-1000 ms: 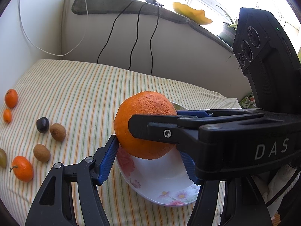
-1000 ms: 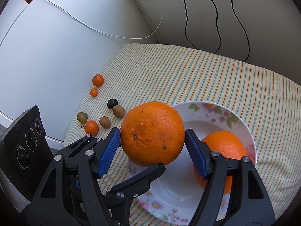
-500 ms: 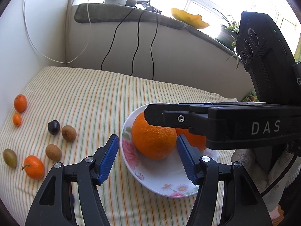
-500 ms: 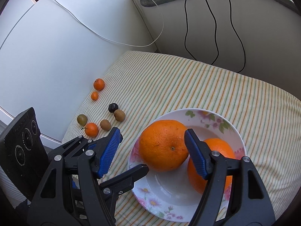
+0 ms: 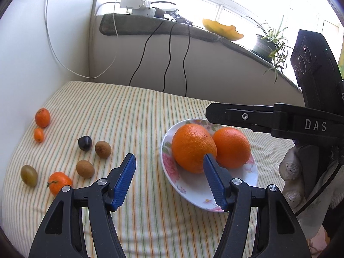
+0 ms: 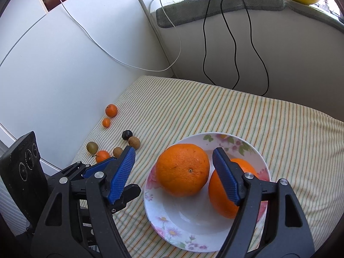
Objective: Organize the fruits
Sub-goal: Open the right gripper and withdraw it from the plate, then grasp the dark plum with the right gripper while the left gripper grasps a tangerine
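L gripper [image 5: 169,165]: blk frame, blue ribbed pads, silver screws | R gripper [image 6: 174,161]: same blk/blue, white "DAS" mark | hand [image 5: 301,185]: whitish knit glove

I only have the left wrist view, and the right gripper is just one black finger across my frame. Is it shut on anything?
Observer: No. The right wrist view shows the right gripper open, with both blue pads clear of the large orange, which rests in the floral plate.
Operator: My own finger hides the plate's middle. Is there room for more fruit?
Observer: Yes. Bare white plate floor shows in front of the large orange and the second orange beside it.
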